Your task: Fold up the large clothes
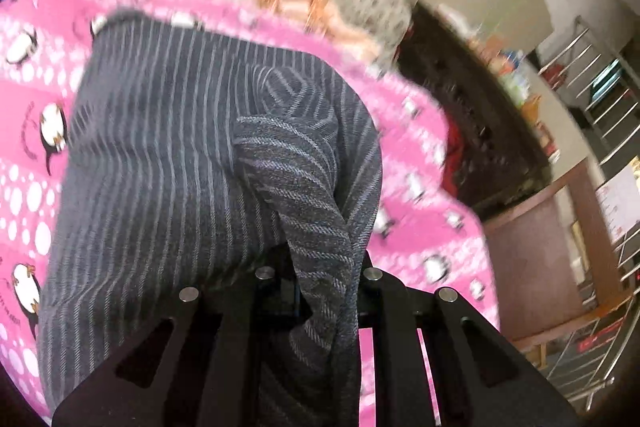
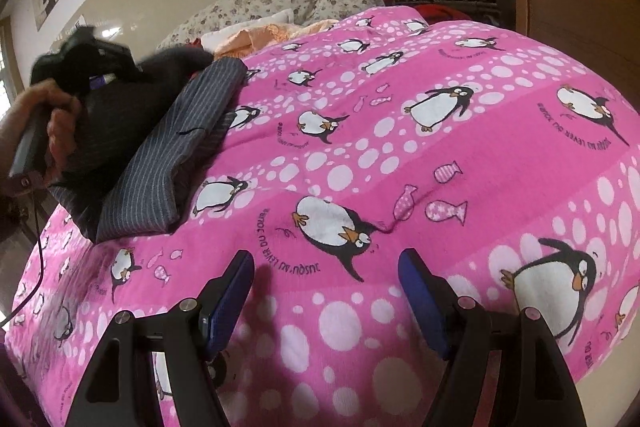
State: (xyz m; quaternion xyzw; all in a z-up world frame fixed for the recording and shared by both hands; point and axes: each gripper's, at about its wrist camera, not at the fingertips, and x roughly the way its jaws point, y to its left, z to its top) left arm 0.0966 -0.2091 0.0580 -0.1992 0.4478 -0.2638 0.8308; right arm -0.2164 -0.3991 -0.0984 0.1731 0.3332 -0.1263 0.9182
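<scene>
Two grippers are at work over a bed with a pink penguin blanket [image 2: 400,155]. The left gripper [image 1: 320,291] is pinched tight on a fold of the grey striped garment [image 1: 180,131] — the cloth runs up from between its fingers. In the right wrist view, the garment lies near the left edge of the bed, already doubled over on itself, with a hand [image 2: 56,123] on the gripper handle above it.

The right gripper [image 2: 326,291] is wide, with nothing between its blue pads [image 2: 232,291]. It hangs just over bare blanket, well apart from the garment.

The step looks like a fold in the middle of being made — the left side carries a corner across. Next, that corner probably needs to be laid flat on the pile, edges lined up. The right gripper could come over to hold the pile down or grab the other corner.
</scene>
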